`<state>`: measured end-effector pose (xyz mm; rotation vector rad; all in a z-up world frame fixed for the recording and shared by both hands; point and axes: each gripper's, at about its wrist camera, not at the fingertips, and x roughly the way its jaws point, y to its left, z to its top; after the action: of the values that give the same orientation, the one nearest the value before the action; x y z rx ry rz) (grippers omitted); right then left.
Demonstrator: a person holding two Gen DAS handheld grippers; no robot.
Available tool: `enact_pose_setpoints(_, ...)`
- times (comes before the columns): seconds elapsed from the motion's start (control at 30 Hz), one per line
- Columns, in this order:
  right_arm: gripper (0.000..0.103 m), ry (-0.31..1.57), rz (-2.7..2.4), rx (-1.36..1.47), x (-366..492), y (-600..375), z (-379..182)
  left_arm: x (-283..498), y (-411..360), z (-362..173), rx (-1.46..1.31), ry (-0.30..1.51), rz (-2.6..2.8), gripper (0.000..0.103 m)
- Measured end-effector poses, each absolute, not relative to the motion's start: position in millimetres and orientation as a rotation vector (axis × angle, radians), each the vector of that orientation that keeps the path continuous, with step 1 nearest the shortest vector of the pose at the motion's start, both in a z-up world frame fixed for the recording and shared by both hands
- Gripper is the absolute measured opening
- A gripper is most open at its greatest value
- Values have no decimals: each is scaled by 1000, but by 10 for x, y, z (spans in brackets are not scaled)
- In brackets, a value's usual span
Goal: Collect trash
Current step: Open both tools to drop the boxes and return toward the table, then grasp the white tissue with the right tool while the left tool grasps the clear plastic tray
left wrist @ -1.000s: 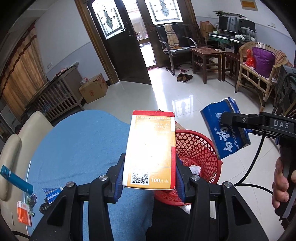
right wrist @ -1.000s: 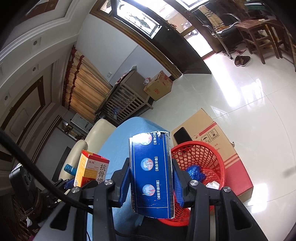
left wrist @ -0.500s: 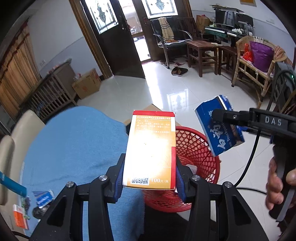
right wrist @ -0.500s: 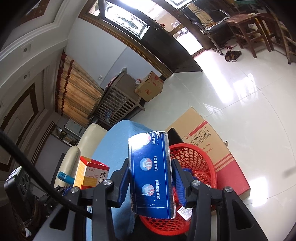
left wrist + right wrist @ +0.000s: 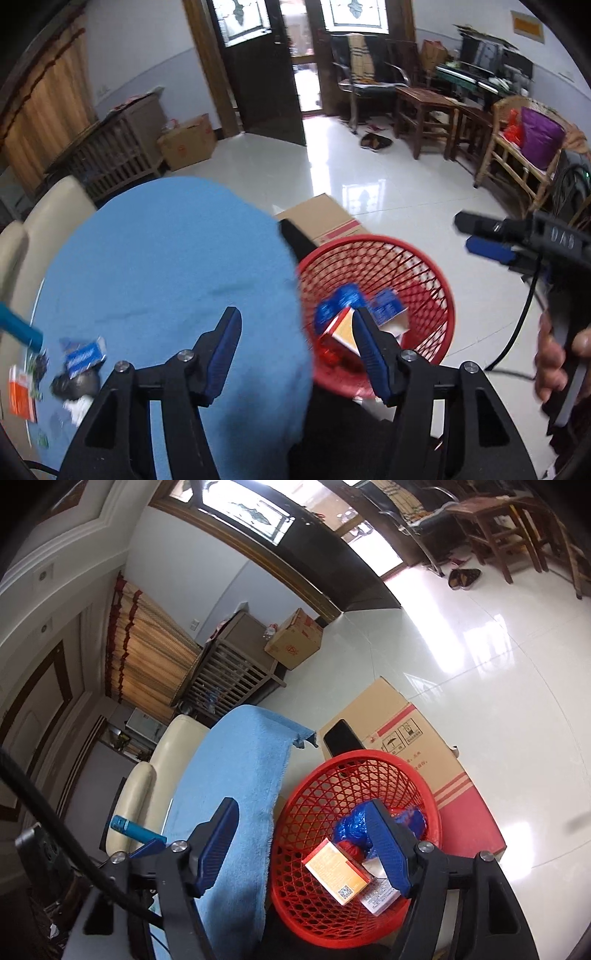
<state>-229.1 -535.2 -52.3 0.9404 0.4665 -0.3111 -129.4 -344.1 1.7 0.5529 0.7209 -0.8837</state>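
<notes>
A red mesh basket (image 5: 421, 258) (image 5: 314, 794) stands on the floor beside the blue-covered table (image 5: 166, 266). Inside it lie the orange and red box (image 5: 338, 871) (image 5: 340, 332), the blue box (image 5: 386, 304) and blue wrapping (image 5: 351, 825). My left gripper (image 5: 295, 350) is open and empty above the table edge and basket. My right gripper (image 5: 301, 845) is open and empty above the basket; it also shows in the left wrist view (image 5: 484, 236).
More litter lies on the table's left: a small blue packet (image 5: 83, 354), a dark wad (image 5: 74, 384), an orange packet (image 5: 22, 398), a teal tube (image 5: 18, 328) (image 5: 135, 830). A cardboard box (image 5: 406, 731) lies behind the basket. Cream chairs (image 5: 155, 775) stand at the table's far side.
Both grippers opened and let go of their boxes. The orange box and the blue box fell into the red basket.
</notes>
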Motion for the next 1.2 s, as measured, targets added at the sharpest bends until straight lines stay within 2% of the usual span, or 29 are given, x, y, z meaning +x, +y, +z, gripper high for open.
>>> enact_pose_setpoints(0.4,75,511,-159,813,-1874,-4728,-66,-770,-1527,38,327,738,-519,65)
enact_pose_setpoints(0.77,75,711,31,651,-860,-3692,-64,-223,104,-398,93,847,-229,65)
enact_pose_setpoints(1.17,75,944,252,506,454,-2386,-394,97,683,-558,32,867,-243,65)
enact_pose_setpoints(1.2,75,958,267,507,553,-2303,-427,143,680,-545,32,864,-257,68)
